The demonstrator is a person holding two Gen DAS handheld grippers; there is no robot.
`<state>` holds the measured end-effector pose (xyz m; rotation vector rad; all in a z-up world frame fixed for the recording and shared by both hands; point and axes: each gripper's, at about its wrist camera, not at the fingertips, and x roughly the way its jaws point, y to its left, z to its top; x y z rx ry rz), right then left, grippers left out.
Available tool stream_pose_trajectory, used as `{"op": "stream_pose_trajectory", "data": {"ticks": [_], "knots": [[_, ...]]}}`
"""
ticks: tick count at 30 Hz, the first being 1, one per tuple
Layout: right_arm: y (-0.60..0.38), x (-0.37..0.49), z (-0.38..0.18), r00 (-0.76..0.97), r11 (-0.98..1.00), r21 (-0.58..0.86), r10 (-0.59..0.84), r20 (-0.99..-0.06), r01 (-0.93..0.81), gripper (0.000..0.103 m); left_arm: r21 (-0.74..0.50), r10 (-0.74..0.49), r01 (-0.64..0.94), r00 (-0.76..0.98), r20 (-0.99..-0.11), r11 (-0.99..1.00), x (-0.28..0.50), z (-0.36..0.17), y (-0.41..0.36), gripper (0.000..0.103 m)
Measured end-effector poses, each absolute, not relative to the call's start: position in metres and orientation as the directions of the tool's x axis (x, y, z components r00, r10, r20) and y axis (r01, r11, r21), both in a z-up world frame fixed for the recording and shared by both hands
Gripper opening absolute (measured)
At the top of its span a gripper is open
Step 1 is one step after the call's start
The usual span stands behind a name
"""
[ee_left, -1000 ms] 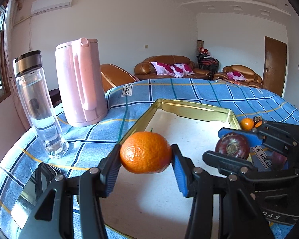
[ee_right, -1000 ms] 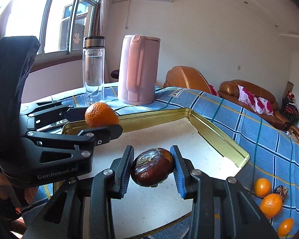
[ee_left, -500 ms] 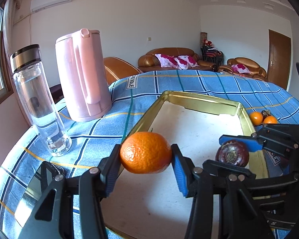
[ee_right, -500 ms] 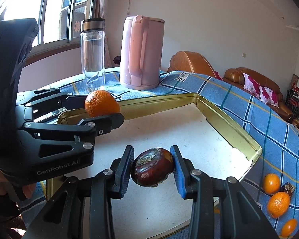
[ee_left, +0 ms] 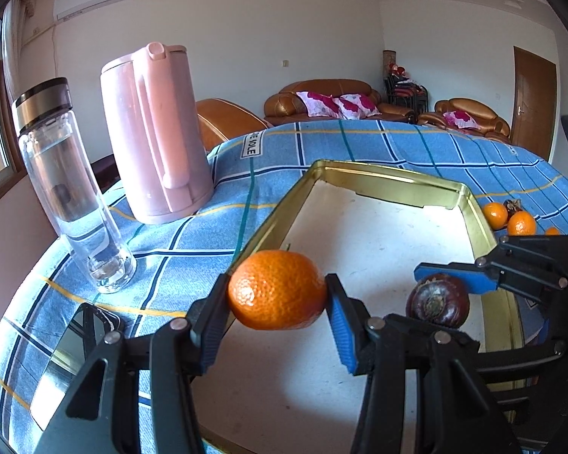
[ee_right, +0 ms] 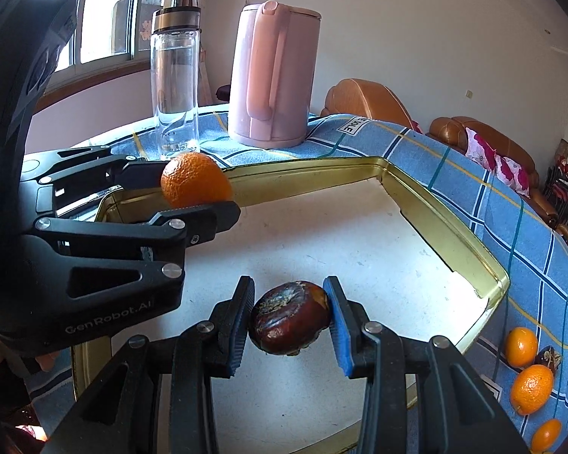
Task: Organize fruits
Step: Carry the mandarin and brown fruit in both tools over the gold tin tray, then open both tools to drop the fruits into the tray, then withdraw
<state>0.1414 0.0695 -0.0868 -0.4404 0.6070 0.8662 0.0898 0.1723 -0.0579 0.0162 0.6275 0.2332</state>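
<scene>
Left gripper [ee_left: 277, 302] has its pads pinched on an orange [ee_left: 276, 289], jaws only partly apart, the fruit filling the gap. It hangs over the near-left edge of the gold tray [ee_left: 390, 181], clear of the white floor. Right gripper [ee_right: 288, 319] is clamped on a dark mangosteen [ee_right: 289, 317], narrower gap, fruit wedged w/ both pads touching, held above the tray's near middle (not resting on it). In the left wrist view the mangosteen [ee_left: 437, 300] sits to the right of the orange, the two apart. More oranges [ee_right: 532, 387] lie on the blue checked cloth [ee_left: 359, 143] just outside the tray's right rim. Far left: pink kettle [ee_left: 157, 132] and glass bottle [ee_left: 72, 189], both upright, side by side.
</scene>
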Motion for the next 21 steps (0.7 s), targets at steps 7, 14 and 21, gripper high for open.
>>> {"op": "stream_pose_trajectory", "data": {"ticks": [7, 14, 21], "knots": [[0.072, 0.141, -0.088, 0.500, 0.574, -0.125, 0.561, -0.660, -0.809, 0.040, 0.103, 0.250, -0.234, 0.787, -0.563, 0.967, 0.087, -0.056, 0.172, 0.055], [0.061, 0.136, -0.080, 0.549, 0.606, -0.131, 0.580, -0.602, -0.784, 0.065, 0.057, 0.252, -0.261, 0.820, -0.513, 0.964, 0.071, -0.049, 0.174, 0.079], [0.033, 0.128, -0.067, 0.626, 0.671, -0.126, 0.585, -0.516, -0.731, 0.068, 0.003, 0.239, -0.269, 0.853, -0.464, 0.963, 0.048, -0.035, 0.169, 0.084]]}}
